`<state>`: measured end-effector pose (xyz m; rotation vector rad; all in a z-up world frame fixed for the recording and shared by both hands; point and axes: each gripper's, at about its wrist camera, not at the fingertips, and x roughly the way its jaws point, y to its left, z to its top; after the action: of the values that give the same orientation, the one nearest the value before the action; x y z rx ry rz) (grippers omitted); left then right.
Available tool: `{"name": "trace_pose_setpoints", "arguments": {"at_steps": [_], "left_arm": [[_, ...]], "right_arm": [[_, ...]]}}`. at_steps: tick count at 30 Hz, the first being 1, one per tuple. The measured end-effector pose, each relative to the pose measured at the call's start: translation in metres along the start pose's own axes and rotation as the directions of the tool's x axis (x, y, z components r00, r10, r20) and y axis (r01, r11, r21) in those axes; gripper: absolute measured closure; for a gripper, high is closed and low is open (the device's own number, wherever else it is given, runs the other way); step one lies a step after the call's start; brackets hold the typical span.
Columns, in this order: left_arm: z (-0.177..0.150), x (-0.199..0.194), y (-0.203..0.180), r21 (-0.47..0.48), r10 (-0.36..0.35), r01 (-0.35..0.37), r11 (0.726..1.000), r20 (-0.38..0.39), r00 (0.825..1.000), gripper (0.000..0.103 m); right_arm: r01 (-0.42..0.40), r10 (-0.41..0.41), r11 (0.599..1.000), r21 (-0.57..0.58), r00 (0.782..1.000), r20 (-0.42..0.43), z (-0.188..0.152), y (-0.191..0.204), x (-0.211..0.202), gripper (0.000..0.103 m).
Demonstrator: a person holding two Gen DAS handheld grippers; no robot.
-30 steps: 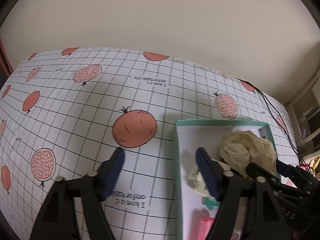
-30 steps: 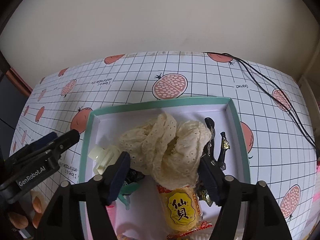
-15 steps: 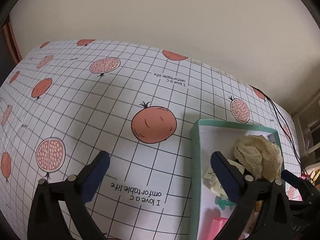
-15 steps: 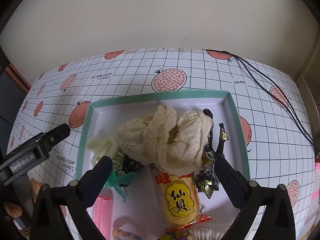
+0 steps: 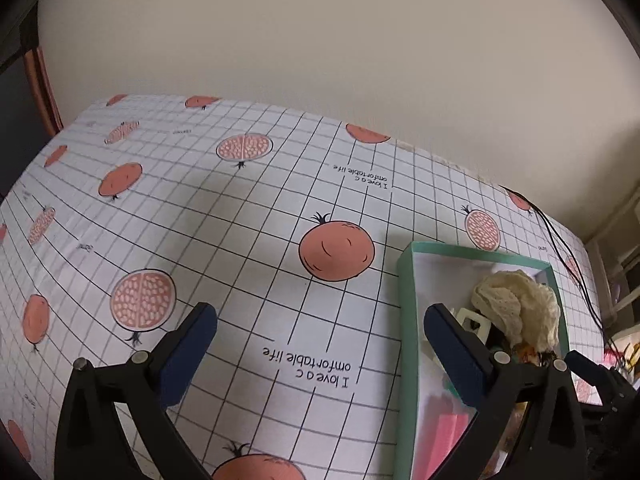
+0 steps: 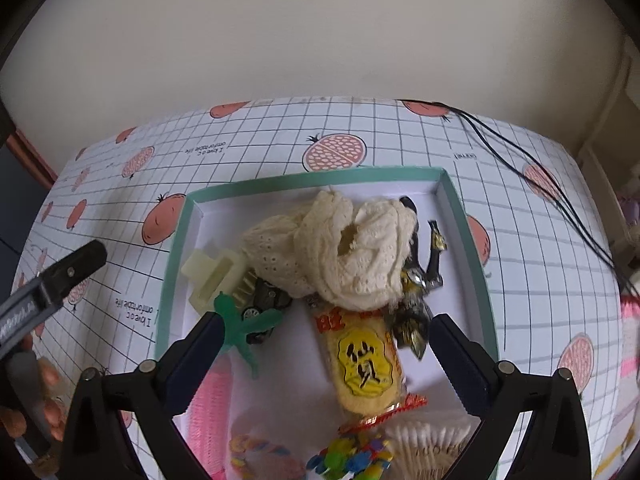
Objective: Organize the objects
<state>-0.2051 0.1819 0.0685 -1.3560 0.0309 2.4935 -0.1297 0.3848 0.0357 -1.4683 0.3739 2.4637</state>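
Right gripper [image 6: 326, 338] spread wide, empty, above the teal-rimmed box [image 6: 468, 220]; crumpled lacy cream cloth [image 6: 340, 248] at 12 o'clock. Left gripper [image 5: 320, 330] wide too, over glossy gridded tablecloth [image 5: 224, 216].

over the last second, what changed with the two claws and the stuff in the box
Both claws opened wider and pulled back. The right claw, earlier closed in around the cream lace cloth, now stands open and empty above the teal box. The left claw swung left, over the tablecloth by the box's edge. The cloth, yellow snack packet and other items stayed put.
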Motion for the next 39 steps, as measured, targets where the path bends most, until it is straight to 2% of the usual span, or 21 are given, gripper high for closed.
{"name": "trace_pose_setpoints", "arguments": {"at_steps": [4,11,14,19,21,24,29,39], "left_arm": [[-0.009,-0.014,-0.006,0.06,0.028,-0.03,0.998,0.027,0.999,0.0],[-0.029,-0.042,-0.005,0.073,0.008,-0.012,0.997,0.059,0.998,0.0],[-0.04,-0.057,-0.004,0.091,0.027,-0.036,0.995,0.092,0.995,0.0],[-0.058,-0.076,0.001,0.123,0.046,-0.059,0.991,0.108,0.993,0.0],[-0.067,-0.084,0.007,0.109,0.026,-0.037,0.993,0.107,0.994,0.0],[-0.08,-0.091,0.018,0.085,0.002,-0.011,0.996,0.107,0.994,0.0],[-0.104,-0.1,0.034,0.083,0.021,-0.03,0.996,0.107,0.994,0.0],[-0.149,-0.112,0.061,0.064,0.02,-0.026,0.998,0.101,0.995,0.0]], "right_arm": [[0.004,-0.004,1.0,0.023,1.0,0.006,-0.007,-0.002,-0.01,0.0],[0.018,-0.019,0.998,0.056,0.999,0.026,-0.028,-0.005,-0.035,0.0],[0.058,-0.059,0.998,0.038,0.998,0.032,-0.039,-0.005,-0.047,0.0],[0.044,-0.046,0.997,0.067,0.998,0.035,-0.063,-0.008,-0.065,0.0],[0.07,-0.073,0.995,0.074,0.997,0.031,-0.073,-0.008,-0.07,0.0],[0.049,-0.052,0.995,0.088,0.998,0.038,-0.086,-0.008,-0.08,0.0],[0.073,-0.079,0.994,0.078,0.994,0.072,-0.107,-0.001,-0.101,0.0],[0.06,-0.072,0.994,0.091,0.988,0.138,-0.144,0.011,-0.119,0.0]]}}
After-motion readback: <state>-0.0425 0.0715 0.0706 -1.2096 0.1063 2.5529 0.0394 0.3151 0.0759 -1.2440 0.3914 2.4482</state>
